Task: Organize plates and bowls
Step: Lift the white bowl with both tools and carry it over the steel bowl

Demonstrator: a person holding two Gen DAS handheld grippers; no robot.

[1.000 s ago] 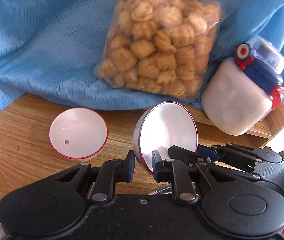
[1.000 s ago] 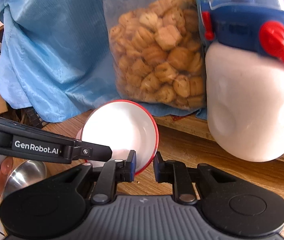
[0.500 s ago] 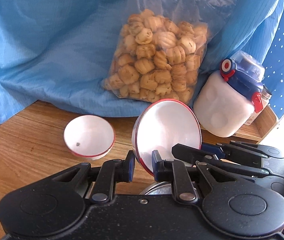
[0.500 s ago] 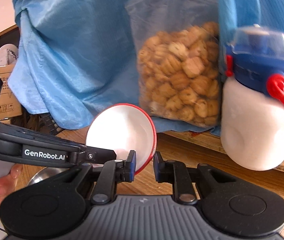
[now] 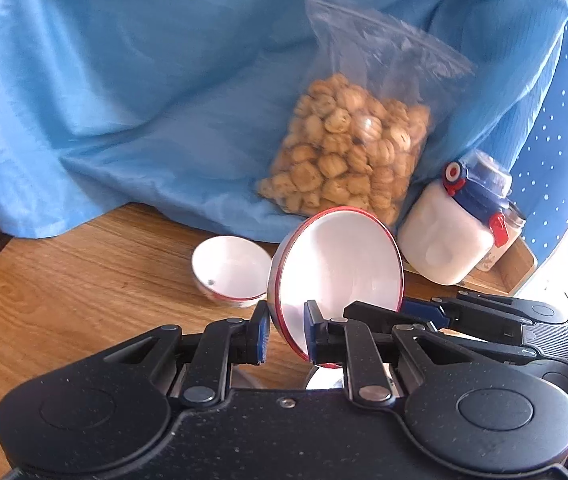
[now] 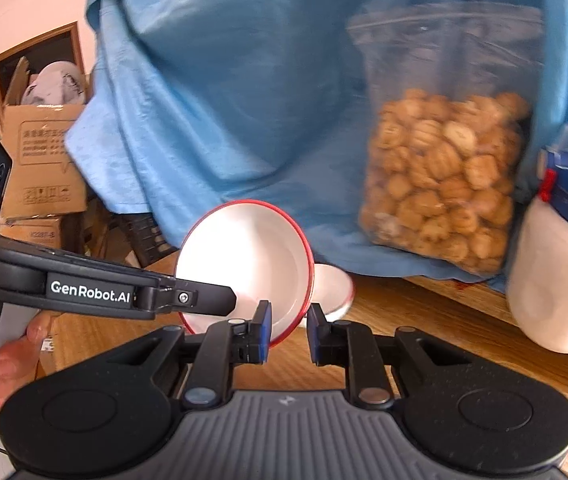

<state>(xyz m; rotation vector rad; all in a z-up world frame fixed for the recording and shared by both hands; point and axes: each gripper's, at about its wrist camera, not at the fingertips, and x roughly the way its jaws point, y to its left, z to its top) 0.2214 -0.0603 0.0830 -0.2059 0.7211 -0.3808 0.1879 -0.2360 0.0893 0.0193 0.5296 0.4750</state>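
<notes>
A white bowl with a red rim [image 5: 340,264] is held tilted on edge above the wooden table. My left gripper [image 5: 284,334] is shut on its lower rim. My right gripper [image 6: 287,334] also straddles the bowl's rim [image 6: 244,260], its fingers close on either side; its arm shows at the right of the left wrist view [image 5: 484,320]. A second white red-rimmed bowl [image 5: 230,270] sits upright on the table beyond, also seen in the right wrist view [image 6: 332,288]. Something shiny and metallic lies below the held bowl [image 5: 324,378].
A clear bag of biscuits [image 5: 348,160] leans on blue cloth [image 5: 124,100] at the back. A white jug with a blue and red lid [image 5: 456,236] stands on a wooden board at right. Cardboard boxes [image 6: 40,160] are off the table's left.
Both grippers and the held bowl have pulled back and risen; the bag, jug and resting bowl now look smaller and farther away. The grip on the bowl is unchanged.
</notes>
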